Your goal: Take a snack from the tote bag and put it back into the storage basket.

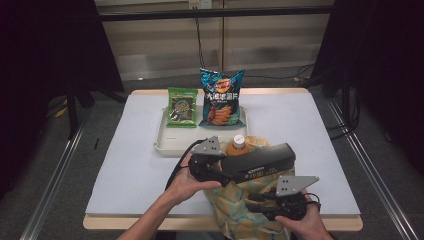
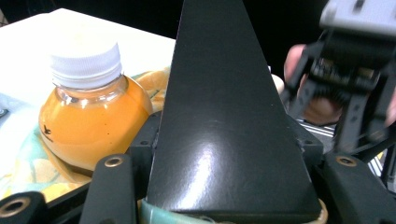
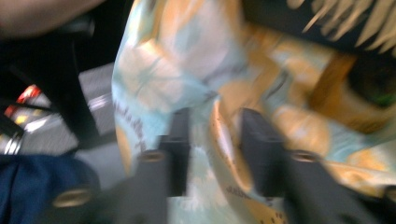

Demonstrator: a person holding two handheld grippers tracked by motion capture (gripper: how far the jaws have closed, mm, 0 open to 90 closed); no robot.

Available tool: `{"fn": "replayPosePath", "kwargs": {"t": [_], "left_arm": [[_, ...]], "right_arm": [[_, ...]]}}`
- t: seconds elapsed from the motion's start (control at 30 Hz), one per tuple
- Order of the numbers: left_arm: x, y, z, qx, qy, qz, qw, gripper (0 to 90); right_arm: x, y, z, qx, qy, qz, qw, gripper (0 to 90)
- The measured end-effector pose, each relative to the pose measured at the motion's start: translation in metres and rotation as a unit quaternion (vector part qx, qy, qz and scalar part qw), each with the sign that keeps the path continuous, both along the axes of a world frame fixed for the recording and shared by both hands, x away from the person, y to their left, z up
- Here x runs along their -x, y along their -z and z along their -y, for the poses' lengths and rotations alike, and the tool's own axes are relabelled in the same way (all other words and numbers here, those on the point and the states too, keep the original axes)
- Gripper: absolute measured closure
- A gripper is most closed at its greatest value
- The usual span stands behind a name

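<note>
Nearest the table's front edge: patterned cloth bag (image 1: 235, 210), spilling over that edge, its mouth facing the tray. Right gripper (image 1: 252, 202) low beside it, jaws set either side of a fold of the bag's fabric; gripper view too blurred to tell pressed from merely straddling, so grip uncertain. Left gripper (image 1: 225, 172) just behind, clamped on one end of a long black box (image 1: 265, 161) lying level across the bag's opening and reaching toward the right. Orange juice bottle (image 1: 238, 146) with white cap upright just past the box, touching the bag's fabric, close against the left gripper's jaw in its own view. Little free room around the bag mouth: box above, bottle behind, both hands crowding the front.

Farther on, white tray (image 1: 162, 142) near the table's middle, holding a green snack packet (image 1: 182, 107) and a blue bag of chips (image 1: 221, 97) side by side at its far end, near half bare. Open white tabletop (image 1: 310, 130) to right and left of the tray, wide and unobstructed.

Beyond the far edge: grey floor, cables, dark drapes on both sides, pale panelled wall behind.
</note>
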State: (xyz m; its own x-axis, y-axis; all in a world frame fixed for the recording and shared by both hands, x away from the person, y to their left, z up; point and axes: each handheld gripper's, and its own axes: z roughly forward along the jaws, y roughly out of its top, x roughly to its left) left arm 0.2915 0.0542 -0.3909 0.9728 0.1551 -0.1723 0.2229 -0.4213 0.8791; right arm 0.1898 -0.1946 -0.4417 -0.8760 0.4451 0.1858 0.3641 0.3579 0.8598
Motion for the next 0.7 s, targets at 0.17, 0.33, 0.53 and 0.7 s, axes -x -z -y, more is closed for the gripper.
{"fn": "replayPosePath", "kwargs": {"t": [0.17, 0.33, 0.53, 0.7], "left_arm": [[-0.002, 0.001, 0.001, 0.002, -0.005, -0.002, 1.0, 43.7], [-0.002, 0.001, 0.001, -0.003, -0.012, 0.003, 0.9999, 43.7], [-0.002, 0.003, 0.001, -0.001, -0.005, 0.0, 1.0, 43.7], [-0.001, 0.002, 0.002, -0.004, -0.004, -0.002, 1.0, 43.7]], "right_arm": [[-0.003, -0.024, -0.002, -0.03, 0.016, 0.017, 0.9993, 46.4], [-0.012, -0.016, -0.023, -0.029, 0.005, 0.014, 0.9995, 39.9], [-0.013, -0.001, -0.038, -0.019, 0.004, 0.018, 0.9996, 63.7], [-0.012, 0.001, -0.039, -0.019, -0.012, 0.013, 0.9997, 90.0]]}}
